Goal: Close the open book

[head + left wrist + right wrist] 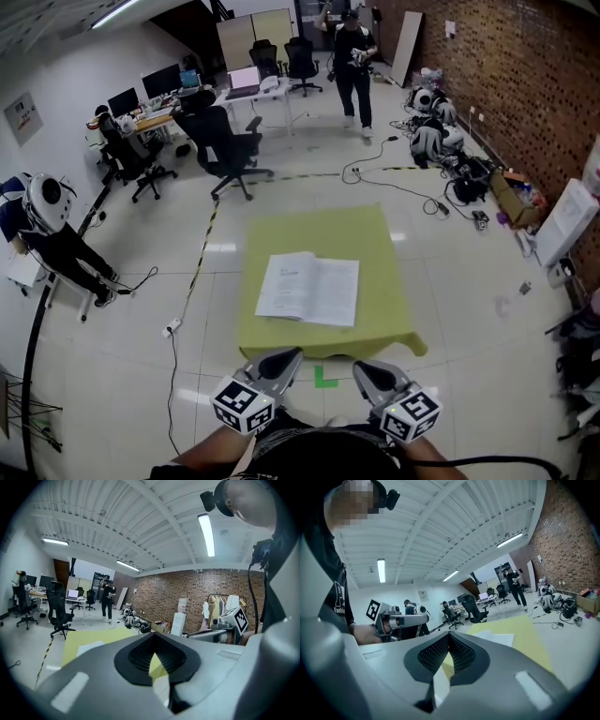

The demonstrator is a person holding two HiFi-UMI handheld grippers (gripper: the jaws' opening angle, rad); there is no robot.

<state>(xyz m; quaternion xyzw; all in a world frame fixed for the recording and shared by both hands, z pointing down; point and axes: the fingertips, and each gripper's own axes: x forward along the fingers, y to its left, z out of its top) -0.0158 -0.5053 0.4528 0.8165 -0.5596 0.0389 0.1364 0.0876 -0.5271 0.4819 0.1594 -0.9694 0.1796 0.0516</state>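
In each gripper view, closed jaws hide much of the book [499, 638].

1. Open white-paged book [309, 289]: printed lines are too small to be read.
2. Square table draped in yellow-green fabric [375, 244]: legs are concealed by the drape.
3. Grey plastic left gripper [153, 638]: the book is largely masked by it in its own view.
4. Person's left forearm [208, 456]: cut off by the lower edge.

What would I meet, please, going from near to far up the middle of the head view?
left gripper and right gripper, side by side → table → open book → striped floor tape → standing person
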